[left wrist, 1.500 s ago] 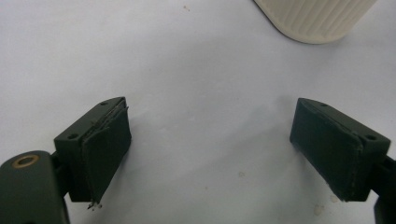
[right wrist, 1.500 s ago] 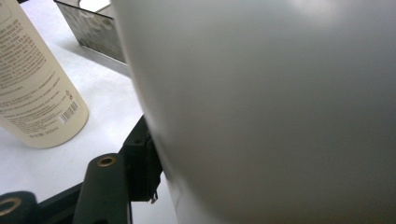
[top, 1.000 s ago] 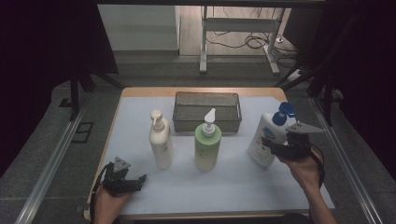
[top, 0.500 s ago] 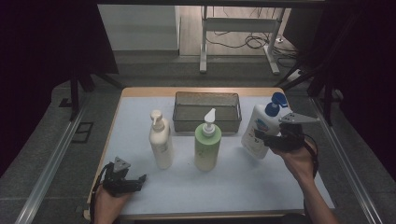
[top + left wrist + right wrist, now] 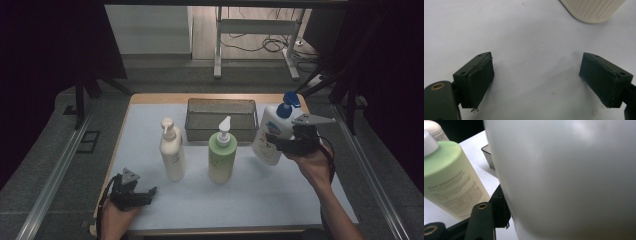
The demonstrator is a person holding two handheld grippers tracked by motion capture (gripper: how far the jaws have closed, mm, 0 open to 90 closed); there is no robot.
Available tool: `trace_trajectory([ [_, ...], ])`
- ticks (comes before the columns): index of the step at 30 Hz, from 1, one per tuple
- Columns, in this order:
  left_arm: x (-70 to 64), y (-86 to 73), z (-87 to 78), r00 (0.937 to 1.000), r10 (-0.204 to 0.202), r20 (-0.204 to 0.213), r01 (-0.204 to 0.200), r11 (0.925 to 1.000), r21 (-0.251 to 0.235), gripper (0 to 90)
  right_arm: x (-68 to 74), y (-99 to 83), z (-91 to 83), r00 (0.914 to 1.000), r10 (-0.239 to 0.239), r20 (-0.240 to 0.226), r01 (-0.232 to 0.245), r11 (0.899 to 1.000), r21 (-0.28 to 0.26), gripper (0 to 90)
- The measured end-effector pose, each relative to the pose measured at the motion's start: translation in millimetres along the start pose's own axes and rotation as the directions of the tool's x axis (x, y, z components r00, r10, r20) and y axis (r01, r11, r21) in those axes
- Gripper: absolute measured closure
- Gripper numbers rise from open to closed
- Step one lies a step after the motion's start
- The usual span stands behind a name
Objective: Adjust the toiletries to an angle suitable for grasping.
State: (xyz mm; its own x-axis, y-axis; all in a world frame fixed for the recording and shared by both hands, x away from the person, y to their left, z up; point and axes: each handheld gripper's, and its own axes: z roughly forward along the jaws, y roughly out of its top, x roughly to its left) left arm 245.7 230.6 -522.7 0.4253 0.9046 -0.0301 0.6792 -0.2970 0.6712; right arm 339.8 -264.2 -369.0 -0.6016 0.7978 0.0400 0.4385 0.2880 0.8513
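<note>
A white pump bottle with a blue cap (image 5: 272,132) hangs tilted above the mat's right side, and my right gripper (image 5: 280,145) is shut on its body. In the right gripper view that bottle (image 5: 569,177) looms huge against the jaws. A green pump bottle (image 5: 222,155) stands upright mid-mat, seen again as the green bottle (image 5: 449,180) at left. To its left stands a cream pump bottle (image 5: 171,152). My left gripper (image 5: 145,192) rests at the mat's near left corner, open, nothing between its jaws; the cream bottle's base (image 5: 594,10) lies ahead of it.
A dark wire-mesh basket (image 5: 192,120) stands at the back middle of the white mat (image 5: 280,195), just left of the held bottle. The wooden table edge (image 5: 150,98) runs along the back. Metal rails flank the table on both sides.
My right gripper has lifted the blue-capped bottle off the mat and carried it back and leftwards, towards the basket. The left gripper has stayed still.
</note>
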Motion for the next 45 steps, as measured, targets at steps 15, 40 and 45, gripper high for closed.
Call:
trace_trajectory([
  [15, 0.2, 0.1, 0.0, 1.0000, 0.003, 0.001, -0.003, 1.0000, 0.000, 12.1, 10.0, 30.8, 11.4, 0.9997, -0.007, -0.024, 0.006, 1.000, -0.019, 41.3],
  [40, 0.1, 0.1, 0.0, 1.0000, 0.002, 0.002, -0.002, 1.0000, 0.002, 12.1, 23.6, 72.8, 54.9, 0.9991, -0.037, -0.023, 0.036, 0.999, -0.033, 41.6],
  [45, 0.2, 0.1, 0.0, 1.0000, 0.002, 0.002, -0.002, 1.0000, 0.002, 12.1, 25.1, 79.4, 64.5, 0.9993, -0.033, -0.014, 0.033, 0.999, -0.037, 41.6],
])
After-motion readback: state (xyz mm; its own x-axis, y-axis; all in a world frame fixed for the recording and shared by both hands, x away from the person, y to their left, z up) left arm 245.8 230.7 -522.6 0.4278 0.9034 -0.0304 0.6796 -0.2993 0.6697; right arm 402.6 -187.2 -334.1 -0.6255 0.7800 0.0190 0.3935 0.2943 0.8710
